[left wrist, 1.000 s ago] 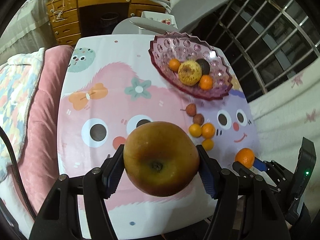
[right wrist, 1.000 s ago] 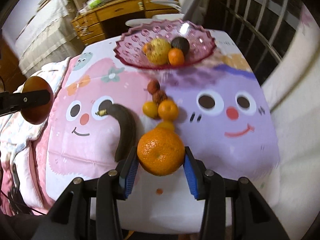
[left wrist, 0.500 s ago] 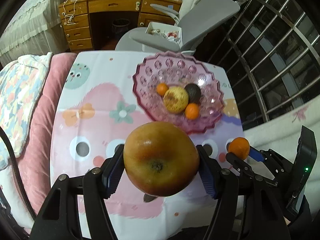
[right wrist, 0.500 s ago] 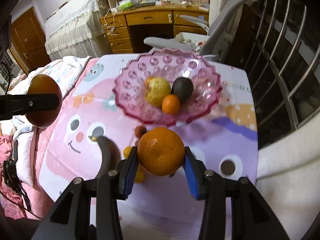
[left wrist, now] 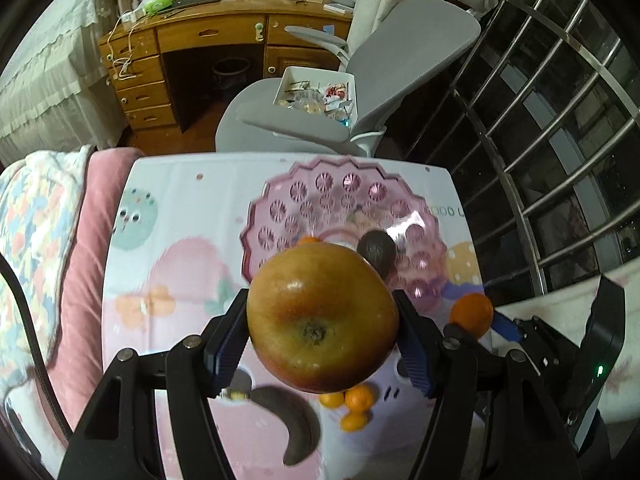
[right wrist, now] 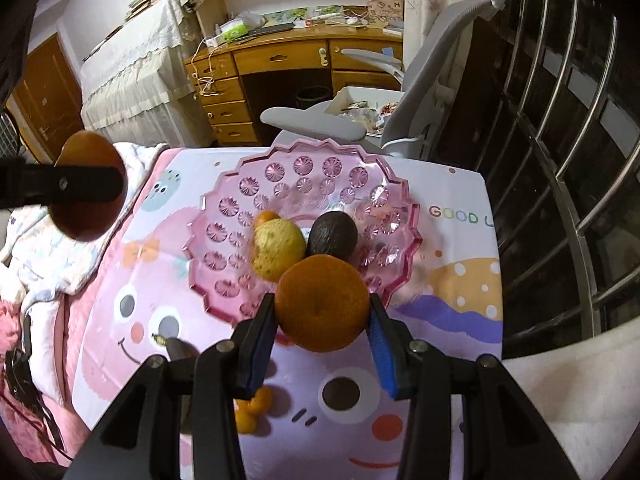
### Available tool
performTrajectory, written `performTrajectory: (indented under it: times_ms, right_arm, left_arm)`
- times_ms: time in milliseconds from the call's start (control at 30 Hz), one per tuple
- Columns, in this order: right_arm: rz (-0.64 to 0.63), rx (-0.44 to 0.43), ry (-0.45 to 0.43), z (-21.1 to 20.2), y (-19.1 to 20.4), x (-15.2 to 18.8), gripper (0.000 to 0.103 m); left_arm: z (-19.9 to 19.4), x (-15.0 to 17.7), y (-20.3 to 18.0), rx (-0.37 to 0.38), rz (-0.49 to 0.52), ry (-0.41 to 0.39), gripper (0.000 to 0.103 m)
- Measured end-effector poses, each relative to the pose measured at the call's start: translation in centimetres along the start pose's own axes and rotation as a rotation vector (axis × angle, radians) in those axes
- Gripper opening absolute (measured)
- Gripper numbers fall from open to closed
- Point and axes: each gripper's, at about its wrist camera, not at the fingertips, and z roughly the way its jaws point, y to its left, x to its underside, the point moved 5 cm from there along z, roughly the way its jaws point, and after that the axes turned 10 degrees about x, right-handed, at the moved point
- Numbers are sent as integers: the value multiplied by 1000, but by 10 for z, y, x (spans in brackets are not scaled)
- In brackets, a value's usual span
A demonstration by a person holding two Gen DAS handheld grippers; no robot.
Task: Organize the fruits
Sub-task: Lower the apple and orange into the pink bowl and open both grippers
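My left gripper [left wrist: 322, 332] is shut on a large red-yellow apple [left wrist: 322, 318], held above the near rim of the pink glass bowl [left wrist: 320, 200]. My right gripper [right wrist: 322, 316] is shut on an orange [right wrist: 322, 304], just above the near edge of the bowl [right wrist: 304, 176]. The bowl holds a yellow pear-like fruit [right wrist: 278, 250], a dark avocado [right wrist: 332, 234] and a small orange [right wrist: 266, 216]. A dark banana [left wrist: 296, 420] and small oranges [left wrist: 352, 402] lie on the tablecloth below.
The table has a cartoon cloth [right wrist: 440, 400]. A grey office chair [left wrist: 360, 92] and a wooden desk [left wrist: 208, 36] stand beyond it. A pink cushion and blanket [left wrist: 48, 240] lie to the left, metal railings [left wrist: 560, 120] to the right.
Both grippers have risen and moved forward toward the bowl with their fruits. The bowl now sits directly behind each held fruit.
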Motion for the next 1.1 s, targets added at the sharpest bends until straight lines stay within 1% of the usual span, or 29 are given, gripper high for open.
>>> performTrajectory:
  times_ms: [133,333,533,700,800,1100]
  right_arm:
    - [25,-3,7,16,-3,-6,44]
    - [72,-20,31,45,-7,-9,44]
    - [87,-22,51,70,-9,-8,44]
    - [80,-24,66,85,-8,-5,44]
    - [76,-25,83,92,-8,-3,44]
    - [78,-40,104,105,-6,-2,44]
  left_arm:
    - [26,-26,3,-1,21,7,66]
    - [71,-49,8,33,34,16,66]
    - [120,-57,14,70,48,16,66]
    - [153,-57,19,68,36,18,66]
    - [171,-57,22,65,28,37,66]
    - [196,-53,26,51,14,89,67]
